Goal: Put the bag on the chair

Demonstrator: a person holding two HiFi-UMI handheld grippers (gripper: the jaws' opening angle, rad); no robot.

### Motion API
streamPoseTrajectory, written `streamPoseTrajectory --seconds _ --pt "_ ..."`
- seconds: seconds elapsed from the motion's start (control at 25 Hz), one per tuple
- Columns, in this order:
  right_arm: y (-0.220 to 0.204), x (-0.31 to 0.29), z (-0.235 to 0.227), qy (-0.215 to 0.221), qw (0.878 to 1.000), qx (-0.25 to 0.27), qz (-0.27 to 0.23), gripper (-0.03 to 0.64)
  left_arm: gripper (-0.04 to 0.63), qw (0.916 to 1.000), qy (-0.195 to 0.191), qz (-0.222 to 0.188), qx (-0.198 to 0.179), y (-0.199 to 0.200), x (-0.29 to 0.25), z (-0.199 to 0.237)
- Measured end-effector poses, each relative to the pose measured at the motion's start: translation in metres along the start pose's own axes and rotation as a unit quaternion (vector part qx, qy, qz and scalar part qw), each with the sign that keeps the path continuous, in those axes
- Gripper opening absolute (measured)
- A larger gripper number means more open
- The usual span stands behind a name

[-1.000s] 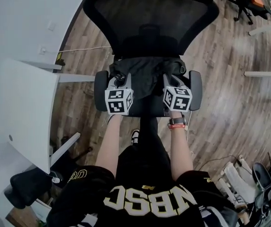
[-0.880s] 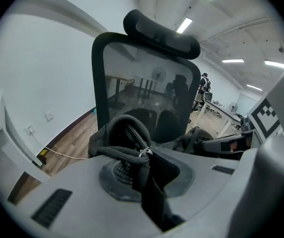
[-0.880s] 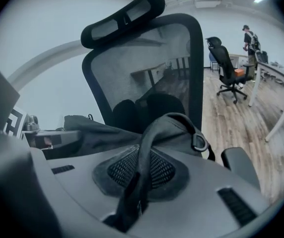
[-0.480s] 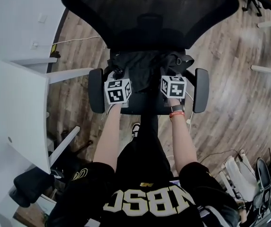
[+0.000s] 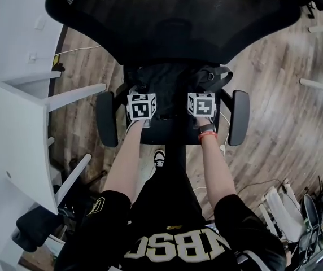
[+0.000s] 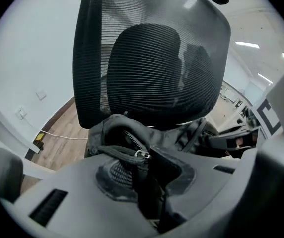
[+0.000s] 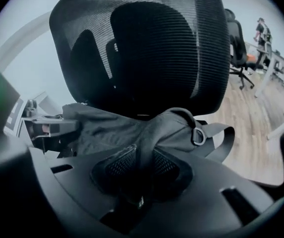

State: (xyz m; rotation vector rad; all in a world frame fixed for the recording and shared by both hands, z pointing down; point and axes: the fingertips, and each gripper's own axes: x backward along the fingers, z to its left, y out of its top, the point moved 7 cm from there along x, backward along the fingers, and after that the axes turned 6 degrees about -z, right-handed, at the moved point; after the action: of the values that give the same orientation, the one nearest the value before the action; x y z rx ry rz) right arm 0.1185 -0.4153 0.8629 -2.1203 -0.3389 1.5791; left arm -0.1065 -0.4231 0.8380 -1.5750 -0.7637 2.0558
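Note:
A black bag [image 5: 170, 83] lies on the seat [image 5: 167, 133] of a black mesh-backed office chair [image 5: 173, 16], pushed against the backrest. My left gripper [image 5: 141, 92] is at the bag's left end. In the left gripper view its jaws [image 6: 144, 182] are opening, and a fold by the zipper [image 6: 132, 143] is still pinched between the pads. At the bag's right end, my right gripper [image 5: 202, 90] is also opening, with a bunched fold of bag [image 7: 112, 125] still between its pads [image 7: 124, 165]. A D-ring [image 7: 197, 136] and a strap [image 7: 224, 138] hang off the right side.
Black armrests [image 5: 106, 119] [image 5: 239, 117] flank the seat. A white desk [image 5: 14, 129] stands at the left on the wood floor [image 5: 286, 123]. Cables and gear [image 5: 311, 208] lie at the lower right. Another office chair [image 7: 239, 33] stands far off.
Both grippers have carried the bag forward over the seat toward the backrest. The chair back now fills more of the head view.

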Motion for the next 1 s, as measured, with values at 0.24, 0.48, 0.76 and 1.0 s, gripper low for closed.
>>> streamPoseTrajectory --seconds 0.24,0.48,0.76,1.0 --pt "-0.001 -0.019 -0.011 0.009 0.999 0.026 0.031 0.138 0.263 0.9992 -0.019 0.034 0.002 -0.001 -0.029 0.005" --pt "-0.001 -0.018 -0.007 0.027 1.0 -0.006 0.01 0.32 0.382 0.999 -0.034 0.026 0.015 0.002 -0.021 0.006" --pt "-0.005 0.009 -0.006 0.014 0.999 -0.044 -0.018 0.353 0.4 0.9993 -0.024 -0.007 0.029 0.008 0.015 0.004" --pt "0.013 0.063 0.003 0.009 0.998 -0.022 -0.063 0.353 0.4 0.9971 -0.028 -0.063 0.033 0.034 0.069 -0.015"
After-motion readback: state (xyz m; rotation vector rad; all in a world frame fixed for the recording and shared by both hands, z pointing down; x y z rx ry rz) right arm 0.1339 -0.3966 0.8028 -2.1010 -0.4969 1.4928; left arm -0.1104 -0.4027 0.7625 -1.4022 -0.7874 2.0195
